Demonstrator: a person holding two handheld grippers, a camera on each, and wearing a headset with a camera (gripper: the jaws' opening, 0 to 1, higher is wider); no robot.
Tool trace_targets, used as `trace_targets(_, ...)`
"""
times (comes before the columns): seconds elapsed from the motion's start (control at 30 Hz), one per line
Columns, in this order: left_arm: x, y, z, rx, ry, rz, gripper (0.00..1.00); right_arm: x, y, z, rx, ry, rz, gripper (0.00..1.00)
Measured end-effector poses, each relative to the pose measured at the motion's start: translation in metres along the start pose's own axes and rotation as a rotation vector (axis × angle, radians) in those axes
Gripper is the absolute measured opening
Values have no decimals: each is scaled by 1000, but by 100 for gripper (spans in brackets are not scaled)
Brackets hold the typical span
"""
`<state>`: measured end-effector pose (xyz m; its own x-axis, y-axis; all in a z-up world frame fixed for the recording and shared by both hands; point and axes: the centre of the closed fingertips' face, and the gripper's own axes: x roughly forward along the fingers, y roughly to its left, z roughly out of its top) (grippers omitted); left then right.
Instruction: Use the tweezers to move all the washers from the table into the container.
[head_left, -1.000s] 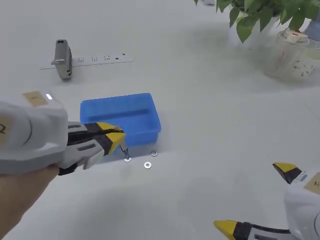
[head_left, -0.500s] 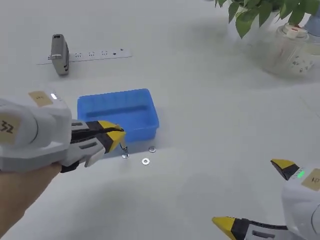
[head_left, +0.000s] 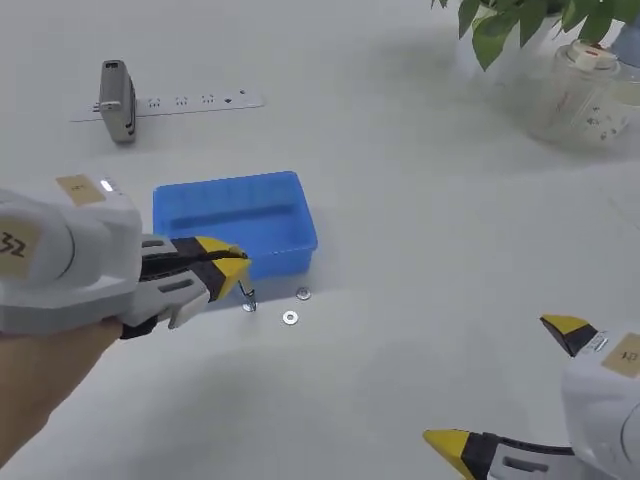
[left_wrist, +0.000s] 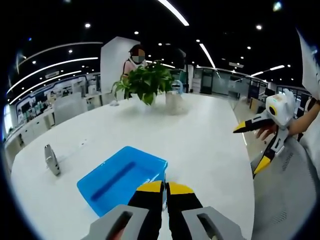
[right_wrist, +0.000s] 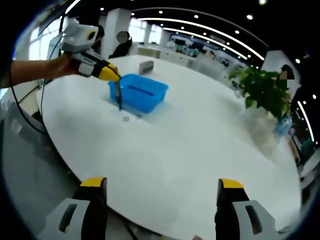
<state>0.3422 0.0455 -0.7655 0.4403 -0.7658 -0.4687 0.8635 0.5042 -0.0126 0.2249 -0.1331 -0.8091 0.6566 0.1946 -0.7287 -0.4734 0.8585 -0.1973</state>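
While three washers (head_left: 290, 318) sit on the table (head_left: 420, 200), one at the tips of the tweezers (head_left: 246, 294) and two just beyond, the blue container (head_left: 230, 184) behind looks empty, so all's left to do. The left gripper (head_left: 238, 270) clamps the tweezers and the right gripper (head_left: 500, 385) gapes wide, well apart. Since a second ago only the camera has shifted.

Left gripper (head_left: 238, 266) fingers (left_wrist: 150, 192) clamped on tweezers (head_left: 246, 296); right gripper (head_left: 487, 379) fingers (right_wrist: 93, 184) spread wide
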Motion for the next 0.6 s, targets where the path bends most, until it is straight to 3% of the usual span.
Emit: trace_targets(0.6,3,-1,1,13,0,6,0,0,0,-1,-9,8,2,89)
